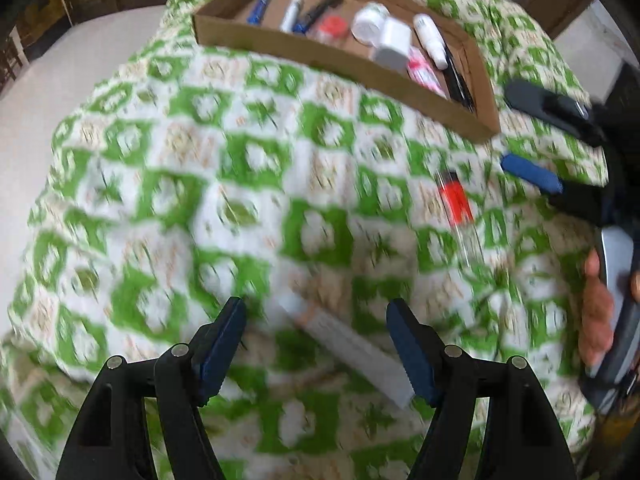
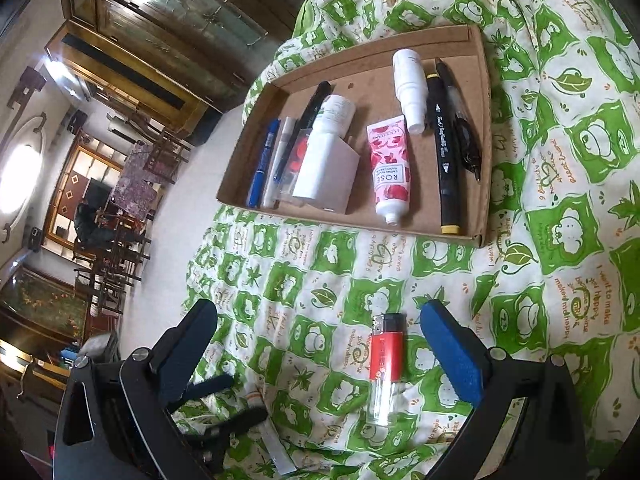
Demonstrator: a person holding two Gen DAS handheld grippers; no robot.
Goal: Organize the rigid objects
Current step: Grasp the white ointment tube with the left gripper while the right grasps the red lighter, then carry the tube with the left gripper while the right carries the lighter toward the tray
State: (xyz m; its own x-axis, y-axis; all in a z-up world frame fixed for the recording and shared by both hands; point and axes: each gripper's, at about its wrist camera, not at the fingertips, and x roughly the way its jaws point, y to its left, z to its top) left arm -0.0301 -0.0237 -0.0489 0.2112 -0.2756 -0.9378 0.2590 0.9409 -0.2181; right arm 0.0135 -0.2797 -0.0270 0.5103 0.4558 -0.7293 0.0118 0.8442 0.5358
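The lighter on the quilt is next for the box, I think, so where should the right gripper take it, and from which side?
Grip the lighter across its red body, coming down from above. It lies flat on the quilt, its long axis running between the right gripper's open fingers, so they can straddle its narrow width. The clear lower end looks slicker.

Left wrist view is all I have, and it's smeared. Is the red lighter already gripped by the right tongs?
Observer: No. The red lighter lies on the quilt between the open right tongs, and neither pad touches it.
Operator: And that pink item?
Observer: A tube printed ROSE, lying in the cardboard tray with its cap toward the near wall.
Operator: The long black things past it?
Observer: A black marker with a yellow end, and beside it a black pen.
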